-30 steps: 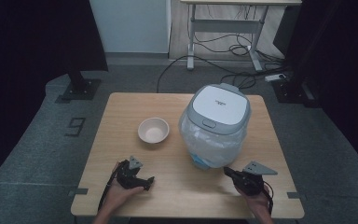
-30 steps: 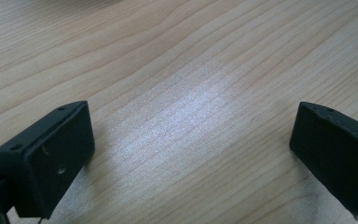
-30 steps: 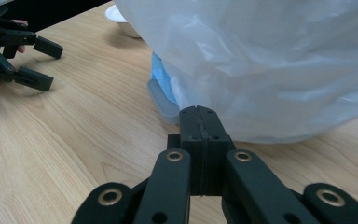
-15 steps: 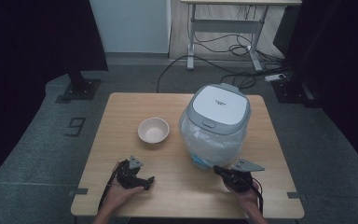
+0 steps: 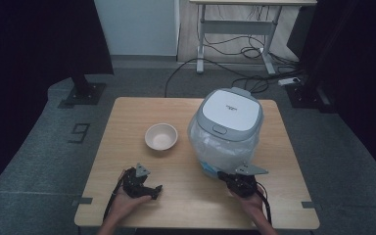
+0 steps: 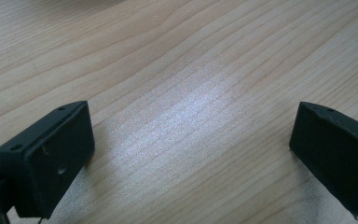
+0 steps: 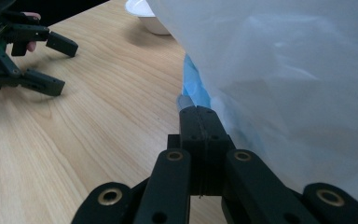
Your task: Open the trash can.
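Where the rice cooker (image 5: 230,117) stands on the wooden table (image 5: 127,117), a loose translucent plastic bag (image 5: 215,147) wraps its body, with a blue patch (image 7: 196,88) at the bag's near foot.

Item: plastic bag. Thin film, judged light, soft, slippery and easily torn; best pinched at a slack fold near the cooker's base, not where it lies taut on the shell.

Item: rice cooker. White lid, judged heavy and rigid; it should stay put while the bag is tugged.

Item: right gripper (image 7: 199,112). Jaws pressed together, empty, tips just at the bag by the blue patch.

Item: left gripper (image 5: 149,188). Jaws spread, empty, well apart from the cooker, low over bare wood.

Item: small white bowl (image 5: 161,136). Beside the cooker, apart from it.
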